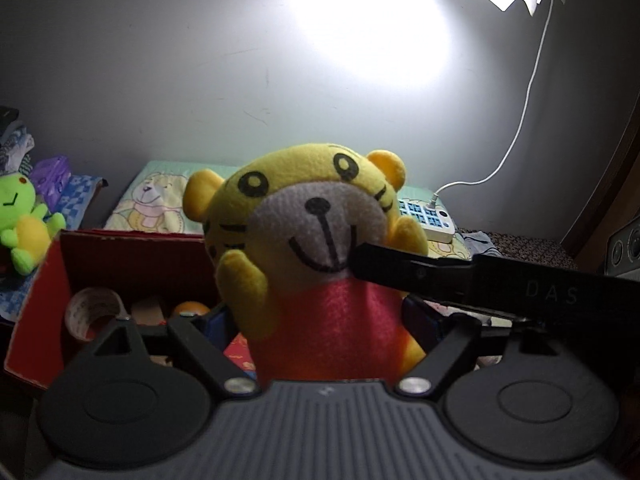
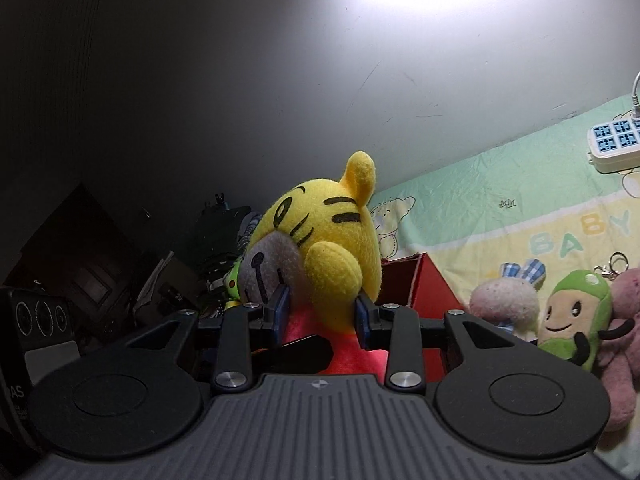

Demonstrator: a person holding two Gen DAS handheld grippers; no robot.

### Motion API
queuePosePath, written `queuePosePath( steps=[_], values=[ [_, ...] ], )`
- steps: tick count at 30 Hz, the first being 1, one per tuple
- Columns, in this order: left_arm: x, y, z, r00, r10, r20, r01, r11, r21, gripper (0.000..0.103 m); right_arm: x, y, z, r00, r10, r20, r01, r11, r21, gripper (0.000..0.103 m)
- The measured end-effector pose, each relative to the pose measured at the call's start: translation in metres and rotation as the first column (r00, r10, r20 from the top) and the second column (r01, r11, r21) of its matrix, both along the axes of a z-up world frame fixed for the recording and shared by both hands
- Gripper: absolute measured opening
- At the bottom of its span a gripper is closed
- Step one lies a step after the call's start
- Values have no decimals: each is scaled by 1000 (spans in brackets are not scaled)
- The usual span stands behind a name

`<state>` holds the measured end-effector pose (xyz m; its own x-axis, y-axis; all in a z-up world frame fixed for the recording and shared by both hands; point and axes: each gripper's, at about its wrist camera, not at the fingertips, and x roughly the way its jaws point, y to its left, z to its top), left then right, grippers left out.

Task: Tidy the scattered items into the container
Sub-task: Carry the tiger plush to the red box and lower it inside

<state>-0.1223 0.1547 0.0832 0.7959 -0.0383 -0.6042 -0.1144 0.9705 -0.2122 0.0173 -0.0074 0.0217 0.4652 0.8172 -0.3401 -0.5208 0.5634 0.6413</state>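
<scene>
Tiger plush is being gripped at its red body between the left tongs, whose fingertips are being hidden behind it. Beyond, a red box is holding a tape roll and an orange ball.

From the right wrist, the tiger plush is being pinched by the right tongs between blue pads.

The yellow tiger plush blocks most of the red box behind it, so what lies inside is half-guessable (a tape roll, something orange). Its legs are hidden below the left gripper. The power strip runs off the right wrist view's edge.
</scene>
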Motion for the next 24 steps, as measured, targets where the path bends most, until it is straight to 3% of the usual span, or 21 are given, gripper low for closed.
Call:
queuePosePath(
  steps=[13,24],
  values=[
    [-14,118,-6,999,3,-45,0,999,54,85,-3,113,-26,999,-22,-50,23,1000,15,36],
    [-2,161,-41,989,-22,-149,31,998,58,85,5,154,-59,985,-50,-164,49,999,-11,36]
  ],
)
